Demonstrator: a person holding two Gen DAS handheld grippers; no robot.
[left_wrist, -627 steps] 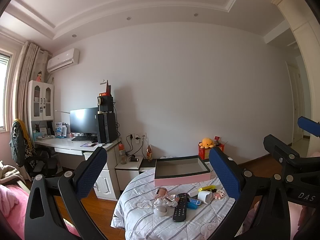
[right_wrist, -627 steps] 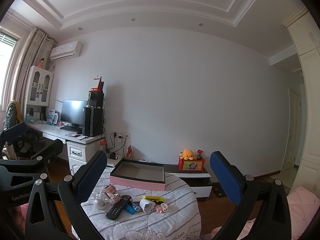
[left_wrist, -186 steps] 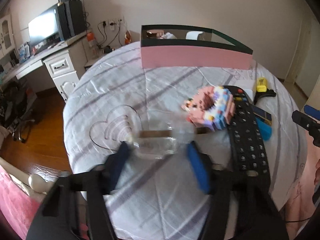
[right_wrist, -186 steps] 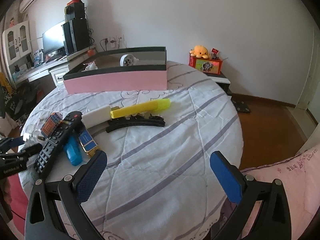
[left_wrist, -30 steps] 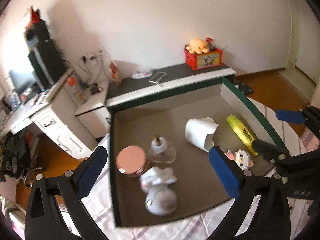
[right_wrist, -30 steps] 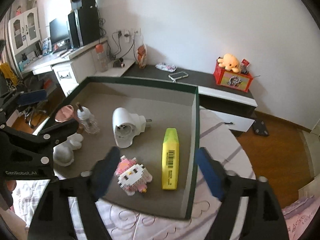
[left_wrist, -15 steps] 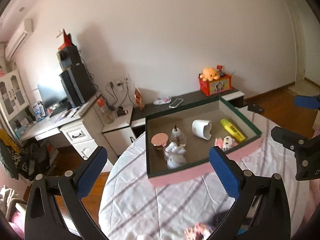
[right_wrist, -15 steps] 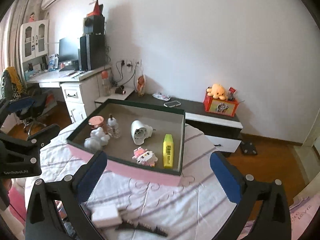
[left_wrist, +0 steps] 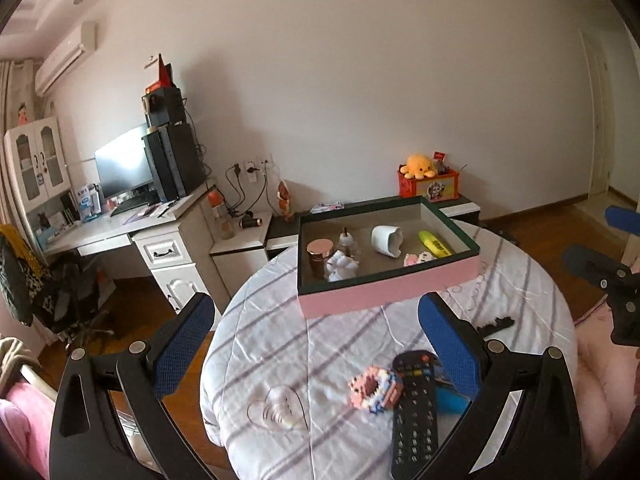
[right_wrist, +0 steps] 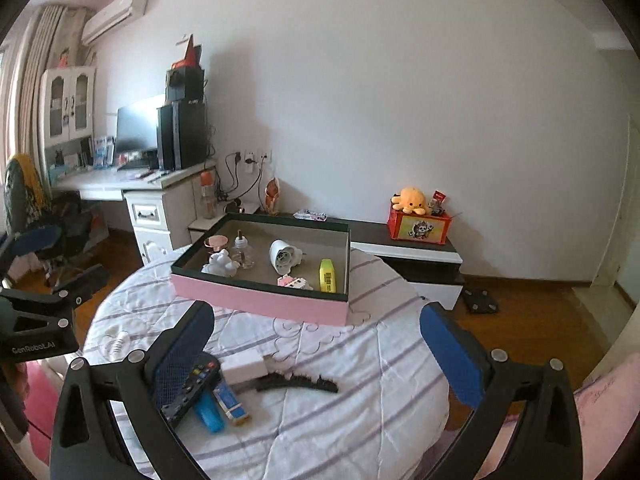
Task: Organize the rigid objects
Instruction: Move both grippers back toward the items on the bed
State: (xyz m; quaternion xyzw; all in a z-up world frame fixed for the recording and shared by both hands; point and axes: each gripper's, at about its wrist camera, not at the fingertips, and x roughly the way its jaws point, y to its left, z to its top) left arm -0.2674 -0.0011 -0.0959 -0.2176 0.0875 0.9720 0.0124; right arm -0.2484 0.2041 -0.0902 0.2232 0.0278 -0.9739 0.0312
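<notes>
Home bedroom, lived-in: round table (right_wrist: 360, 360) w/ quilted cloth up near, desk (right_wrist: 120, 184) w/ monitor (right_wrist: 136, 128) far left, AC (right_wrist: 116, 12) high on wall, curtains (right_wrist: 36, 60) by it, plush toy (right_wrist: 414, 199) on low cabinet (right_wrist: 408, 256) far right, wood floor.

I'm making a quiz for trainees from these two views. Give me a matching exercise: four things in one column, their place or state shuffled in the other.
Things:
1. yellow highlighter
2. remote control
3. orange plush toy
4. right gripper

Place or state:
A. on the tablecloth, outside the box
B. jaws wide open, empty
C. on the red box by the wall
D. inside the pink box

Pairs: 1-D, 2-A, 3-C, 4-B
</notes>
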